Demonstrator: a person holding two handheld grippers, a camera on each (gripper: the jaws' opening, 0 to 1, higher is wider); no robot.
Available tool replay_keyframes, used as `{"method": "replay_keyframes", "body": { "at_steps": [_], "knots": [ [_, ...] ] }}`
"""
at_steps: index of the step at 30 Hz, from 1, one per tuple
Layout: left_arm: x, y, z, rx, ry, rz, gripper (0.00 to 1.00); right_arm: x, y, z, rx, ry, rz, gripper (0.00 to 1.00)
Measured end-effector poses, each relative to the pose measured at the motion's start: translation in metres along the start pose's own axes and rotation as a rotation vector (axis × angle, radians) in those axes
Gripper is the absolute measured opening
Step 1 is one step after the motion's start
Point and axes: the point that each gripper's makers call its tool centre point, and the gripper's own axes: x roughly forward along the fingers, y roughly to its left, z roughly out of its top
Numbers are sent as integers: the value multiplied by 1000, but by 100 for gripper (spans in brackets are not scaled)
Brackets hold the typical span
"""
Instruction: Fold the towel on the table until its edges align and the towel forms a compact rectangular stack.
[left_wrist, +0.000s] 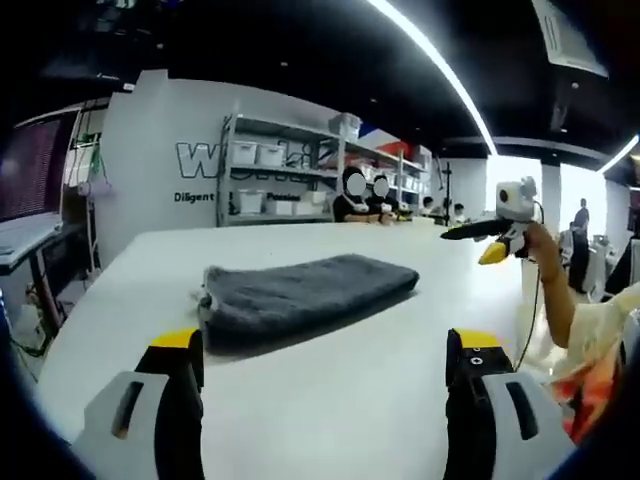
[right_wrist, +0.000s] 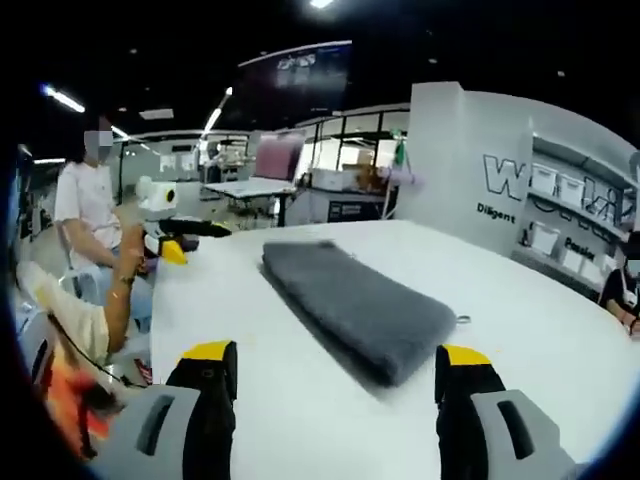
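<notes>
A grey towel (left_wrist: 300, 292) lies folded into a long, thick rectangle on the white table (left_wrist: 340, 420), just beyond my left gripper (left_wrist: 324, 342), whose jaws stand wide open and empty. In the right gripper view the same towel (right_wrist: 362, 300) stretches away from between the jaws of my right gripper (right_wrist: 335, 362), also open and holding nothing. The right gripper (left_wrist: 482, 232) appears in the left gripper view, held by a hand at the table's far right, off the towel. The left gripper (right_wrist: 185, 232) shows likewise at the table's left edge in the right gripper view.
The person's arm (left_wrist: 560, 300) and patterned sleeve reach in at the table's right edge. Behind the table stand shelves with boxes (left_wrist: 270, 175) and a lettered wall. People sit at the far side (left_wrist: 365, 200). A person in white (right_wrist: 85, 200) stands beyond the table's left edge.
</notes>
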Motion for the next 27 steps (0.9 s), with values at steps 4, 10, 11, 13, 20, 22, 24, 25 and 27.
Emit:
{"method": "replay_keyframes", "body": {
  "at_steps": [4,10,11,13,20,22,24,25,27],
  "knots": [
    [-2,1,3,-5,-8,-8,99,15,-36,11,73,34,-42,77],
    [-3,-4,6,24,-10,-6,99,46,-68,1,172,138,-60,62],
    [-3,-7,5,31,-7,-11,99,50,-66,-5,191,160,-57,59],
    [-3,-9,4,40,-4,-17,99,62,-70,-10,207,190,-55,53],
    [2,-6,0,41,8,-9,99,92,-74,-32,307,310,-6,42],
    [2,-8,0,50,10,-16,99,97,-75,-39,340,332,-2,42],
    [-1,-8,1,61,7,-16,99,99,-79,-47,338,358,-21,40],
    [-2,-8,1,62,4,-16,99,99,-82,-50,345,367,-33,39],
    [-4,-7,2,63,0,-14,99,103,-93,-56,390,389,-36,37]
  ]
}}
